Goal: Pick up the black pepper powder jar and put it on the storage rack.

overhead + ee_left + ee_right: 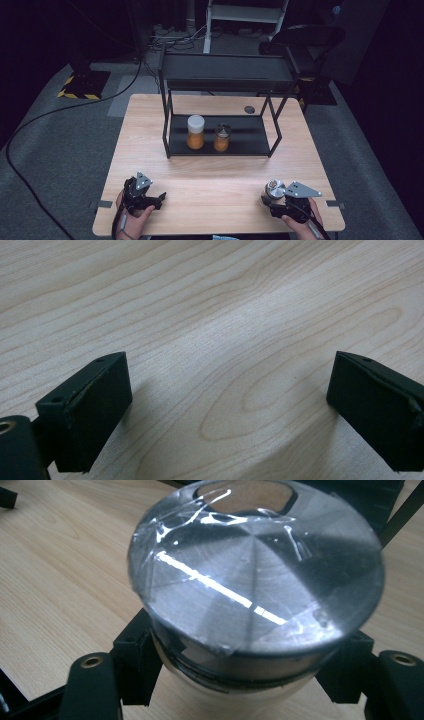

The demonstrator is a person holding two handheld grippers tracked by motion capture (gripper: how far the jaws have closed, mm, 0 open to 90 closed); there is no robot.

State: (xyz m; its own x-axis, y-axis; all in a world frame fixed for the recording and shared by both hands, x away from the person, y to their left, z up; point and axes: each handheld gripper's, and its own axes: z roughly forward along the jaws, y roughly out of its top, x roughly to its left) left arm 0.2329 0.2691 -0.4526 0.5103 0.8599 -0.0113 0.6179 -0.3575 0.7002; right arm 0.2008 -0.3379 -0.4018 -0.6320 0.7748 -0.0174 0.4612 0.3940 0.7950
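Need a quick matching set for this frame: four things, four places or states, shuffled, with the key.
Things:
1. left gripper
2. right gripper
3. white-lidded jar
4. metal-lidded jar in hand

Places or states:
A. on the rack's lower shelf, beside a smaller dark-lidded jar
B. jaws wide apart over bare table
C. near the table's front right corner, between two jaws
D. jaws closed against a jar's sides below its lid

Pairs: 1-B, 2-D, 3-A, 4-C
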